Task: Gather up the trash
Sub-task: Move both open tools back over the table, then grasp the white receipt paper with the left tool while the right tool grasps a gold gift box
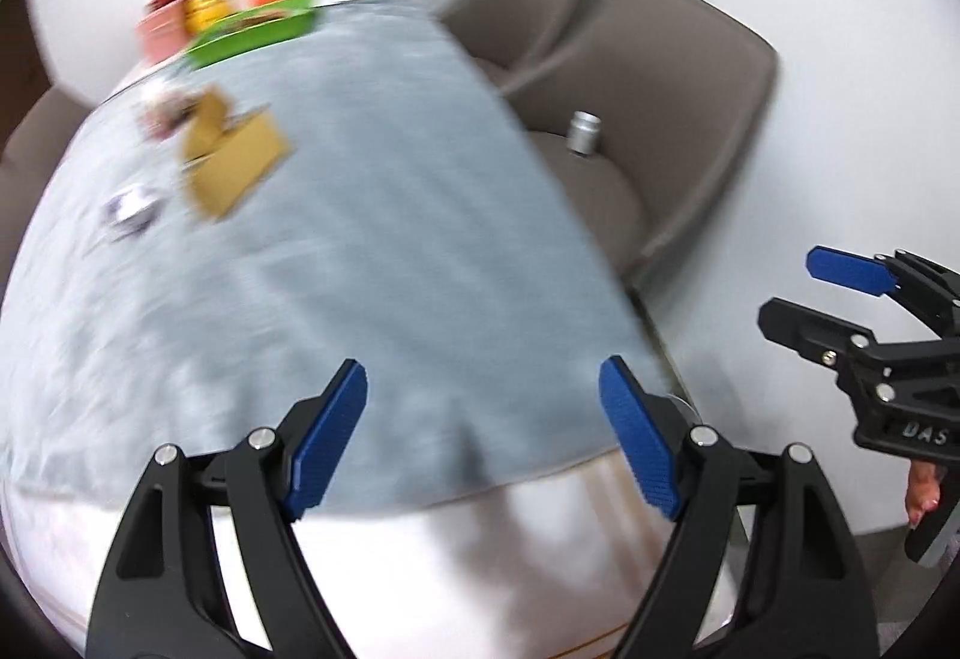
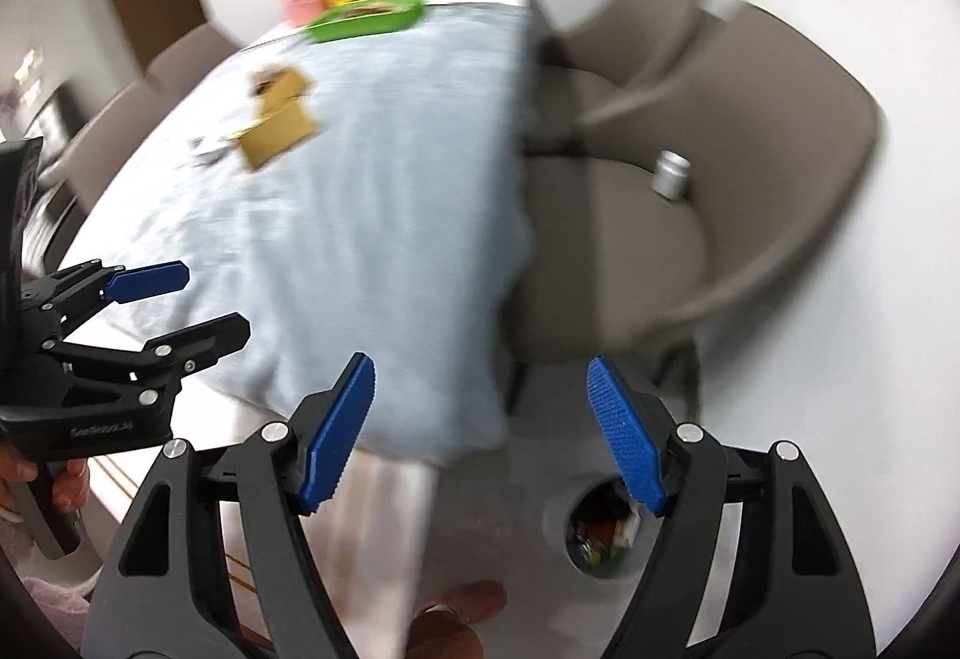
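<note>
left claw (image 1: pixel 483 431) apart, empty | right claw (image 2: pixel 480 434) apart, empty | bin (image 2: pixel 603 533): mixed trash inside

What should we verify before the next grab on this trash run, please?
1. Left gripper open, nothing between its pads: ok.
2. Right gripper open, nothing between its pads: ok.
3. Cardboard box on the grey tablecloth, nothing lying on it: ok.
4. Small crumpled item beside the box, identifiable: cannot tell, blurred.
5. Trash bin opening on the floor unblocked: ok.
6. Silver can upright on the chair seat: ok.
</note>
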{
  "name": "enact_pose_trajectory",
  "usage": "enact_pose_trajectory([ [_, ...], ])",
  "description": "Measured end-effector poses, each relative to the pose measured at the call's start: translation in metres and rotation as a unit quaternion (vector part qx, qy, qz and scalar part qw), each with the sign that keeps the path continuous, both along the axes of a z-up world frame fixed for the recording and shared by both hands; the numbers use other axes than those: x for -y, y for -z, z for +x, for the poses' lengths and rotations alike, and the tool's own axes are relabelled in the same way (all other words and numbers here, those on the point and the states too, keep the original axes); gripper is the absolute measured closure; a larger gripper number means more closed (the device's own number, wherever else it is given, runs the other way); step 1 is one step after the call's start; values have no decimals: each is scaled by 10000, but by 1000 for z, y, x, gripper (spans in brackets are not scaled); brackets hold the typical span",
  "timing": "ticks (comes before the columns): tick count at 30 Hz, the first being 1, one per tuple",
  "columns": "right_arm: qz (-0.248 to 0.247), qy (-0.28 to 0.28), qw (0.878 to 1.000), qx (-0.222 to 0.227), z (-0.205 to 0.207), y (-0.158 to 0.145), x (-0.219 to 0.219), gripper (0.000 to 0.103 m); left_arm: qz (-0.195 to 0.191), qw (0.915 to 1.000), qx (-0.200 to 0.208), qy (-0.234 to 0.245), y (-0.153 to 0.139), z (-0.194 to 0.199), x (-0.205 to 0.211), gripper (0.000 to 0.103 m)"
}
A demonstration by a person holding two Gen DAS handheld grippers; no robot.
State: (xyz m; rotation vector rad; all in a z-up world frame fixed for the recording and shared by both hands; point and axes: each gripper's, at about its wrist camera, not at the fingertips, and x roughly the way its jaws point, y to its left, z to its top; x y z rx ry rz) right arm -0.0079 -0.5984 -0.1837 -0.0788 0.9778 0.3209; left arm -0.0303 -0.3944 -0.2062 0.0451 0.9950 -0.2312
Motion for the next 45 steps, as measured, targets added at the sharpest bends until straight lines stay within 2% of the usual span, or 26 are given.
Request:
enact_pose_trajectory([
  [5,10,-614,9981,113,23,-11,-80,31,-31,9983,127,-569,-16,4,-80,23],
  [9,10,-810,9965,227,43,-19,-147,31,20,9968,256,-751,-22,20,-137,23],
  [13,78,-668,9975,193,65,-23,-201,31,130,9970,358,-681,-29,49,-199,23],
  [19,64,-436,9989,127,101,-15,-266,31,263,9981,464,-306,-23,105,-260,23],
  [28,117,87,9995,-266,170,23,-321,31,253,9989,282,270,20,185,-292,23],
  [36,-5,501,9966,-647,212,63,-329,31,129,9971,-25,750,64,223,-292,23],
  [42,-110,693,9935,-892,221,85,-329,31,149,9950,-2,990,80,232,-286,23],
  [44,-103,723,9926,-969,221,90,-329,31,107,9951,16,983,81,234,-287,29],
  [45,-106,731,9924,-982,221,92,-329,31,44,9951,-31,990,83,236,-288,42],
])
